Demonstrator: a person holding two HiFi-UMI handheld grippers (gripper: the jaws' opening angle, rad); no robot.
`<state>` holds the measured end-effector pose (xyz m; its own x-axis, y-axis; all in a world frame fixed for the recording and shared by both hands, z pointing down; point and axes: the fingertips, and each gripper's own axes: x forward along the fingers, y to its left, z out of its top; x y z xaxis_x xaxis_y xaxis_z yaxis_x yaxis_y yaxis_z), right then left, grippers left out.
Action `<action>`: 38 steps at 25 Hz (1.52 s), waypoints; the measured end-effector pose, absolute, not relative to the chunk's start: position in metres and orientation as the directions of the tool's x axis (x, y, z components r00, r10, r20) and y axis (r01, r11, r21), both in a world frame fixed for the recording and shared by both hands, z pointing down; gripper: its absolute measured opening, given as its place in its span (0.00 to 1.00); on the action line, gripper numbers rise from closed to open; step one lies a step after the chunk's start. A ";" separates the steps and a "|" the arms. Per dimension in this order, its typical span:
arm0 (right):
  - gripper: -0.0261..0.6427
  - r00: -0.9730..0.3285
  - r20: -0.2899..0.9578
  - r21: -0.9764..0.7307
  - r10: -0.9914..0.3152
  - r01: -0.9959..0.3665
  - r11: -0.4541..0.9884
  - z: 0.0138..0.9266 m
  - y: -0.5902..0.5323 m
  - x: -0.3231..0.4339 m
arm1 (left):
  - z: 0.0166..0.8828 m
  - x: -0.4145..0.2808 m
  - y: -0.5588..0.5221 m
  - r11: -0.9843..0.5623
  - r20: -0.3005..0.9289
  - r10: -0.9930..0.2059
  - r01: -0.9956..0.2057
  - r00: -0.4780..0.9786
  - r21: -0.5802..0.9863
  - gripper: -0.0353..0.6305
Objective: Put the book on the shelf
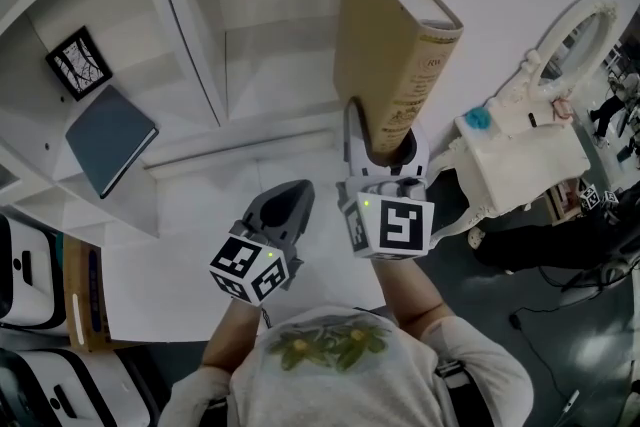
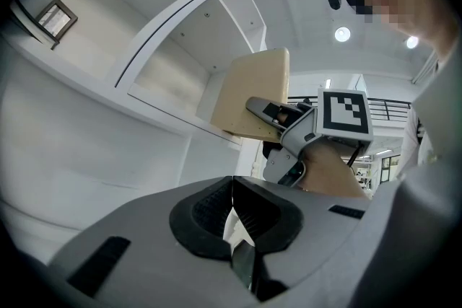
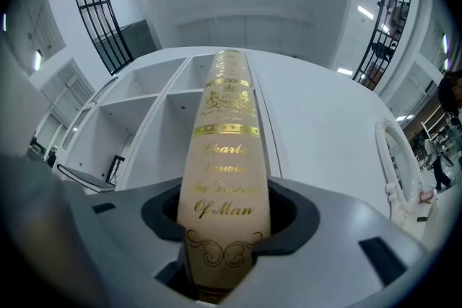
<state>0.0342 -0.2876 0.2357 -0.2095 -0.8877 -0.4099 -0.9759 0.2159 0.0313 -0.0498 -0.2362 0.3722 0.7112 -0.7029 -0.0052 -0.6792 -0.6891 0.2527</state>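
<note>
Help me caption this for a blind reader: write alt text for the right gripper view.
A tan book with gilt lettering on its spine is clamped in the right gripper, spine toward the camera. It rises in front of a white shelf unit with open compartments.

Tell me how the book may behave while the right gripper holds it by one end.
The book is probably stiff: it shows no sag though the right gripper clamps only its lower end. It looks thick, so likely heavy; standing tilted above the jaws, it could swing over. Its smooth spine may slip.
</note>
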 end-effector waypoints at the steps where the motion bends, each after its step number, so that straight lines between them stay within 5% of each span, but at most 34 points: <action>1: 0.38 -0.209 -0.409 0.032 -0.888 -0.976 0.215 0.235 -0.288 0.034 | 0.372 -0.050 -0.237 -0.689 -0.005 -0.703 -0.679 0.711 0.253 0.09; 38: 0.38 -0.201 -0.362 0.039 -0.910 -0.979 0.201 0.235 -0.321 0.025 | 0.377 -0.049 -0.240 -0.686 0.002 -0.703 -0.680 0.711 0.258 0.09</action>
